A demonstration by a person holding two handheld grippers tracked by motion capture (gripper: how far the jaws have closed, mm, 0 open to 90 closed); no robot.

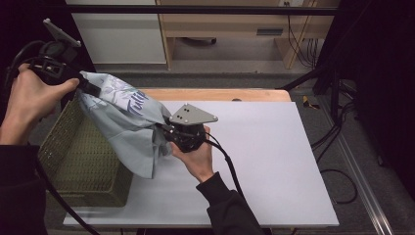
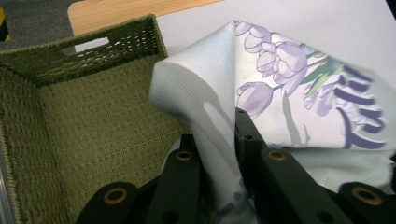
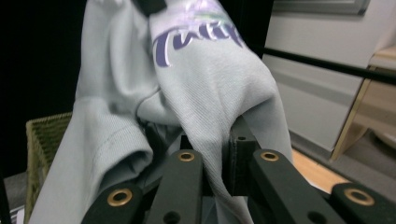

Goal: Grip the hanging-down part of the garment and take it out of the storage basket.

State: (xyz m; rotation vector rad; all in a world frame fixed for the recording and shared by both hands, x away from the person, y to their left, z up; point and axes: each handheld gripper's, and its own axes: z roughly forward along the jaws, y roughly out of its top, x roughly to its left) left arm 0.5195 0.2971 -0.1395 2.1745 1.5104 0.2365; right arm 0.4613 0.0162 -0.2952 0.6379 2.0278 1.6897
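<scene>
A pale grey-blue shirt (image 1: pixel 128 128) with purple tulips and lettering hangs between my two grippers, above the right rim of a green woven basket (image 1: pixel 73 161). My left gripper (image 1: pixel 89 88), raised at the upper left, is shut on one end of the shirt (image 2: pixel 219 121), the cloth pinched between its black jaws. My right gripper (image 1: pixel 164 128), lower and over the white table top, is shut on the other end of the shirt (image 3: pixel 210 126). The shirt's loose lower part droops against the basket's side.
The basket (image 2: pixel 93 121) stands open and empty at the table's left edge. A white board (image 1: pixel 264 161) covers most of the wooden table. Black cables trail from both grippers. Cabinets and a shelf stand behind the table.
</scene>
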